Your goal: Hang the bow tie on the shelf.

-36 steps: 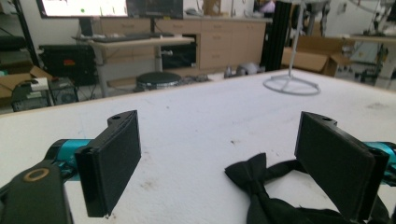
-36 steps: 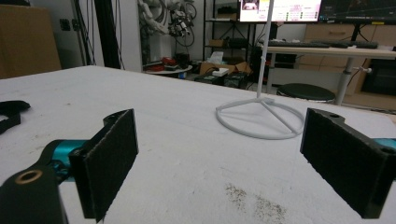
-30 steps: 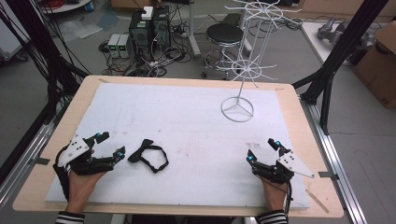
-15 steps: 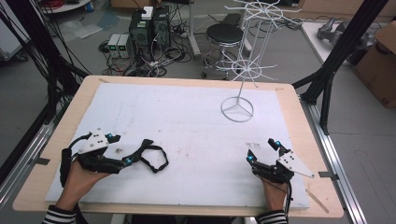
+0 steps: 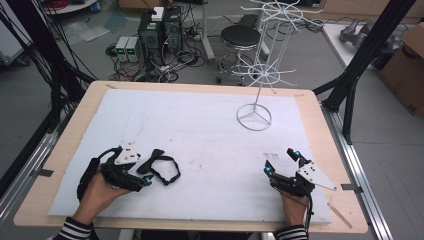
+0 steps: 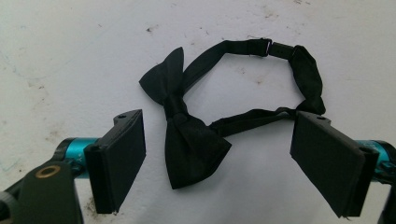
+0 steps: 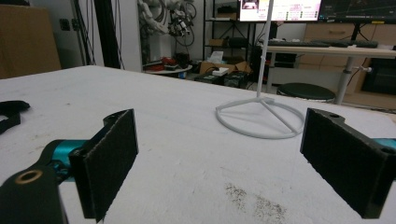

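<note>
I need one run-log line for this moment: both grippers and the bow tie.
left gripper: open, jaws just closing a little, astride black bow tie, no contact | right gripper: open, empty | white wire stand: upright

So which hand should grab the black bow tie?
Left. The left gripper is right at the bow tie, its open jaws on either side of the bow. The right gripper rests far across the table, facing the white wire stand.
</note>
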Available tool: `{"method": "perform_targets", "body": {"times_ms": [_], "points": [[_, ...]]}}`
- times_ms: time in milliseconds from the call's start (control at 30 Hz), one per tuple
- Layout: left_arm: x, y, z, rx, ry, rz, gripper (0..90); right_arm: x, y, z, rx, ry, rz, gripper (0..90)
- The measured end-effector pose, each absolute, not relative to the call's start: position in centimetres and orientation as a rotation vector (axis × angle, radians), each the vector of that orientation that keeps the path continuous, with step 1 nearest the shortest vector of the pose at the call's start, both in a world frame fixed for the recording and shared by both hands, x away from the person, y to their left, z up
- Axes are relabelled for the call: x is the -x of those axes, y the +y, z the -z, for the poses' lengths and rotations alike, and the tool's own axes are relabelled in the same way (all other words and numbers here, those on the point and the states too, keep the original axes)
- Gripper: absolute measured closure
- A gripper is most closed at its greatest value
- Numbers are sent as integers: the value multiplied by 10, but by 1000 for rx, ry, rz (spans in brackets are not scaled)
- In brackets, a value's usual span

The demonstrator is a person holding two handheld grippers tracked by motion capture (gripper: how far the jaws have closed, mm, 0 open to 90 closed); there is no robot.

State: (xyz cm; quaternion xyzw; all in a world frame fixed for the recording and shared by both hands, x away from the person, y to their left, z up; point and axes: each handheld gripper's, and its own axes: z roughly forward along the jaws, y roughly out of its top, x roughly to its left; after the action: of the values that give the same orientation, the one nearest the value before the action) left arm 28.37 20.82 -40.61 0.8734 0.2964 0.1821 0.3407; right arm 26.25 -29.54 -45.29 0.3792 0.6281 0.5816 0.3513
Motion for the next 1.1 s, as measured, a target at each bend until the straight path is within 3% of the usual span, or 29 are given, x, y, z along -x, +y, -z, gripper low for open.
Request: {"method": "perform_targets", "body": {"times_ms": [233,600,1100], "points": [[-289,204,411,-2323,809,-453,200,-262,-295,453,-982,1626,-1506,102],[-298,207,419,-2356,903,-414,297,-262,-296,453,-979,1626,-1506,102],[-301,213,425,-2349,923,-385,587,-262,-296,453,-976,1622,-1505,103]]}}
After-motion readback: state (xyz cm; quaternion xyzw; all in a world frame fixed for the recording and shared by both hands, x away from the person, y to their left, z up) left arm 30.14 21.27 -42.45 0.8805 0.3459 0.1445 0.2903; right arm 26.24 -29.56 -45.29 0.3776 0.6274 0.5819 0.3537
